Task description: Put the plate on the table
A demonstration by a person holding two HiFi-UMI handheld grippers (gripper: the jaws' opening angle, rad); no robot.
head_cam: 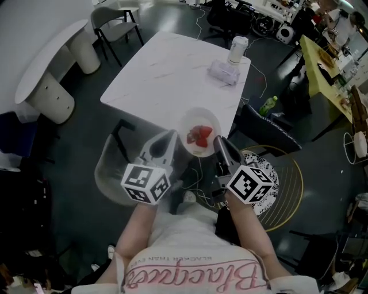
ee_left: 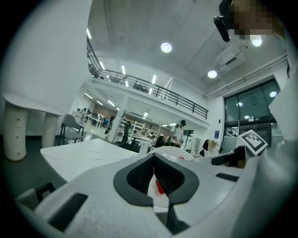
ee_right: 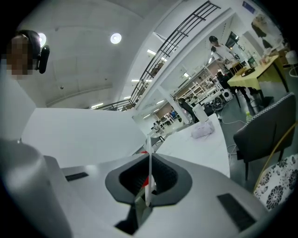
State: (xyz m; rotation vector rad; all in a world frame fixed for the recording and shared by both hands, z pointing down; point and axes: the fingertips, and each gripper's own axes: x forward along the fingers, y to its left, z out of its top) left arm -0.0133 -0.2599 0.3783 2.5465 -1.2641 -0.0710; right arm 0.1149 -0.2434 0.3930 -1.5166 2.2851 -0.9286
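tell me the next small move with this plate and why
Probably ease the plate forward and down onto the table. The left gripper and right gripper each clamp its rim, and the plate, holding red food, appears to overhang the table's near edge rather than rest on it.

A lidded cup (head_cam: 237, 49) stands at 1 o'clock, with a crumpled clear bag (head_cam: 223, 73) just beside it on the nearer side. A green bottle (head_cam: 268, 105) is on the floor (head_cam: 75, 132) at 2 o'clock, near a dark chair (head_cam: 270, 131) at 3. A patterned cushion (head_cam: 271, 175) sits at 4 and a white chair (head_cam: 115, 17) at 11.
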